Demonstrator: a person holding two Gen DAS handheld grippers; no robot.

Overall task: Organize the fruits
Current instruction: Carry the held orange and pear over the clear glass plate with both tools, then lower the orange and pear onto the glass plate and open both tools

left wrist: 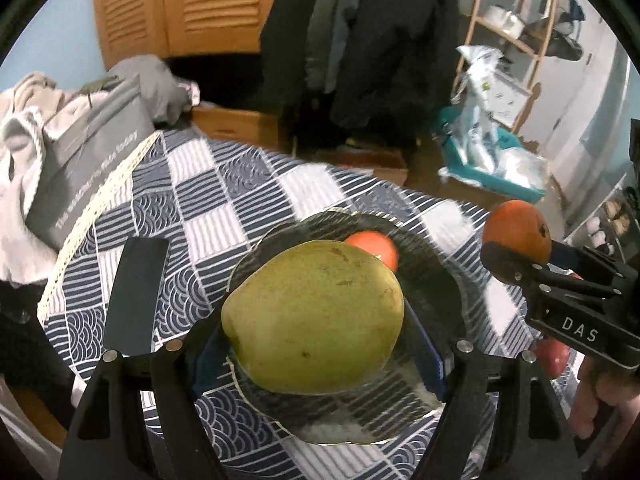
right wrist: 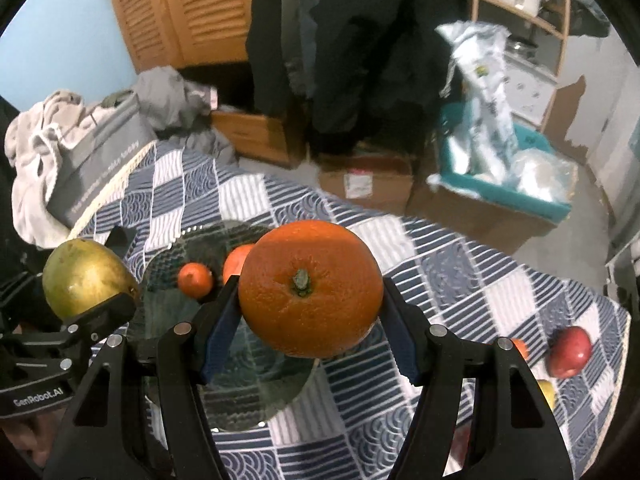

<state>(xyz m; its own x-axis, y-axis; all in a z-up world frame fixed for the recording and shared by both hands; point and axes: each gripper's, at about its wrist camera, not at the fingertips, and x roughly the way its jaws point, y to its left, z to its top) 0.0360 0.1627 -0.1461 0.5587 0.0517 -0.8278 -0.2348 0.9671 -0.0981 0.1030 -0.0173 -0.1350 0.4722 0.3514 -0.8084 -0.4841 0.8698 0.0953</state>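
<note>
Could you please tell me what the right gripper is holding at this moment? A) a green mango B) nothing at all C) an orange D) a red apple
C: in the right wrist view the right gripper is shut on the orange, stem end facing the camera, while the green mango sits in the left gripper.

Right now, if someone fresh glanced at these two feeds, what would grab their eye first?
The big green mango clamped in the left gripper fills the left wrist view, hanging over the dark glass plate. In the right wrist view, a bright orange sits pinched in the right gripper, stem facing the camera. Two small orange fruits already lie on the plate, and a red apple waits on the checked tablecloth at right.
</note>
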